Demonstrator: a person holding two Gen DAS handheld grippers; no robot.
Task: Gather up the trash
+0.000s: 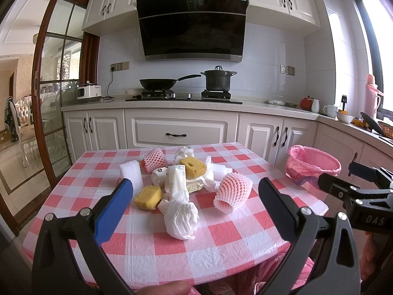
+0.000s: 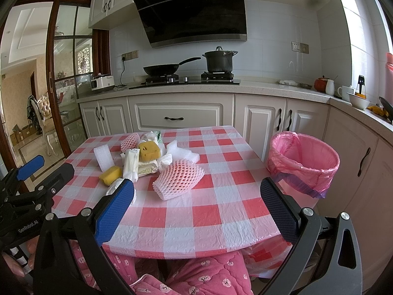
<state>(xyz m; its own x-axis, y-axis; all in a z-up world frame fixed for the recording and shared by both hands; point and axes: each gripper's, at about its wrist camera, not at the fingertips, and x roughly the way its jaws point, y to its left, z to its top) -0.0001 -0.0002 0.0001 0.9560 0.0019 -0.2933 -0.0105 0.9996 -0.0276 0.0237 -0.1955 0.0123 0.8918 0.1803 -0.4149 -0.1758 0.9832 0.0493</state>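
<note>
Closest to me, my left gripper (image 1: 195, 196) hovers level above the near edge of the table (image 1: 221, 253), its fingers spread wide with nothing between them. My right gripper (image 2: 196, 196) is beside it at about the same height, likewise gaping and empty, angled a little toward the right side of the table.

Just past my left fingertips lies a knotted white plastic bag (image 1: 181, 217), the nearest piece of trash. Beside it on the left sits a yellow sponge (image 1: 148, 196), and to the right a pink foam fruit net (image 1: 233, 191) lies on its side. Behind these the heap continues: a folded white wrapper (image 1: 177, 180), a pale packet (image 1: 194, 184) under it, a second yellow sponge (image 1: 192, 167) on top, a white foam block (image 1: 131, 170) on the left, and another pink foam net (image 1: 154, 159) at the back.

Off the table's right side stands the bin (image 2: 303, 162), lined with a pink bag, well apart from the heap and near my right gripper's right finger.

Farther back, the counter (image 1: 258, 107) carries a wok (image 1: 157, 83) and a black pot (image 1: 218, 80) on the stove.
</note>
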